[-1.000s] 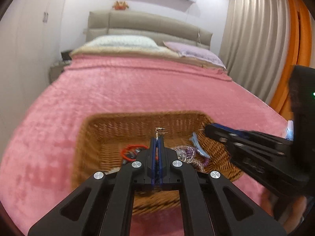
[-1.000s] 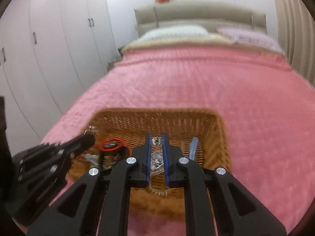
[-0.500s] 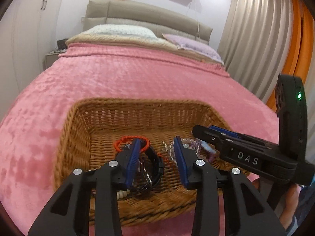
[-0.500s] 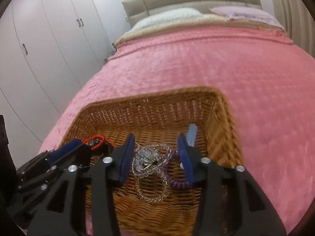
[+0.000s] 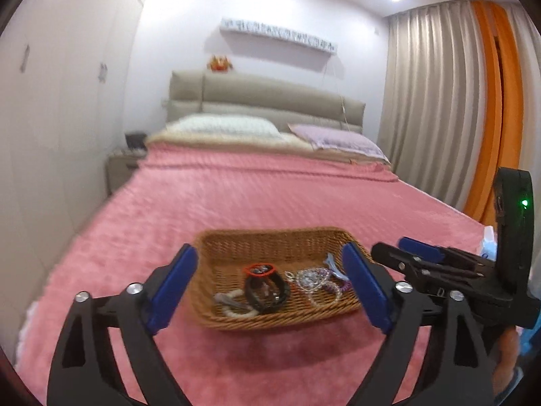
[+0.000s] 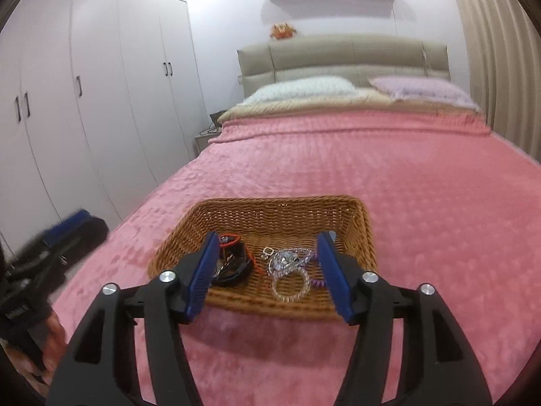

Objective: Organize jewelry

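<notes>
wicker basket sits on the pink bedspread near the foot of the bed, one shallow catch-all so small pieces don't sink into the plush. inside: black band with red ring on top, pale bead bracelet, clear crystal pieces. left gripper fingers have just been opening, now wide, nothing between. right gripper likewise spread, empty. both hang short of the basket; looks like drop-off done.

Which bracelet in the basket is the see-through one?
The clear beaded bracelet, a ring of see-through beads at the wicker basket's near edge. The black band and purple coil beside it are solid-coloured.
</notes>
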Tool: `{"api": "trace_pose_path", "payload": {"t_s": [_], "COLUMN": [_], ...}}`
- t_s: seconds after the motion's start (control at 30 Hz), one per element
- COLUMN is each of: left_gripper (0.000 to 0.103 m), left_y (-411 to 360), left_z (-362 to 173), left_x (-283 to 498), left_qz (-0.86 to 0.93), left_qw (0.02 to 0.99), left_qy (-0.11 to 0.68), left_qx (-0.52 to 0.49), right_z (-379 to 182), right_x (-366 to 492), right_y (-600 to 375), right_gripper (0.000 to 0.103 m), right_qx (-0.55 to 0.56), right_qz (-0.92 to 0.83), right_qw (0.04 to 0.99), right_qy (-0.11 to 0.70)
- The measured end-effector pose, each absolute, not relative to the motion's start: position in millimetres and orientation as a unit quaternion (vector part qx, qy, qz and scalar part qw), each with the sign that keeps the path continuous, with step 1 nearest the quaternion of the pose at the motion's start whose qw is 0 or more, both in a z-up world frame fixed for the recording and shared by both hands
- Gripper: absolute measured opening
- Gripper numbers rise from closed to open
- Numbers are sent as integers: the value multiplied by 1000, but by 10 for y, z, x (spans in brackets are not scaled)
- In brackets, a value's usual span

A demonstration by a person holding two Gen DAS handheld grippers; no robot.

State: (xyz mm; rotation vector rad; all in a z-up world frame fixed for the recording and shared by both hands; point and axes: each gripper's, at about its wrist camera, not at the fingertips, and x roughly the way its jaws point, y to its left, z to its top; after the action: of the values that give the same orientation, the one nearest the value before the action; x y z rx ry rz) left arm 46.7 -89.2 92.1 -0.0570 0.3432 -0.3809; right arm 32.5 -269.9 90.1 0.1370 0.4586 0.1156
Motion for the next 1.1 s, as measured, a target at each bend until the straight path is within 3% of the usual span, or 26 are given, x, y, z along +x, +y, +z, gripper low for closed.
{"api": "trace_pose_path", "payload": {"t_s": [0.1, 0.23, 0.4, 0.53, 1.1], "left_gripper": [94, 94, 94, 94, 95], "left_y": [-844, -841, -770, -684, -637], "left_z": [936, 749, 441, 221, 161], "left_x": [197, -15, -23, 92, 57], "left_qz": [-156, -105, -50, -11, -9], "left_qw": [978, 985, 989, 988, 987], "left_qy": [139, 135, 141, 153, 156], "left_qx": [-17, 2, -8, -19, -23], "right_z": [860, 683, 484, 325, 148], "right_x": [69, -225, -338, -287, -190], "right_y": [-2591, -2443, -2386, -2419, -2412], "right_gripper": [73, 74, 83, 84, 84], "right_qx": [42, 3, -1, 5, 23], "right_qz": [44, 10, -20, -13, 8], "right_qw": [974, 981, 985, 986, 979], "right_qy": [218, 196, 169, 168, 203]}}
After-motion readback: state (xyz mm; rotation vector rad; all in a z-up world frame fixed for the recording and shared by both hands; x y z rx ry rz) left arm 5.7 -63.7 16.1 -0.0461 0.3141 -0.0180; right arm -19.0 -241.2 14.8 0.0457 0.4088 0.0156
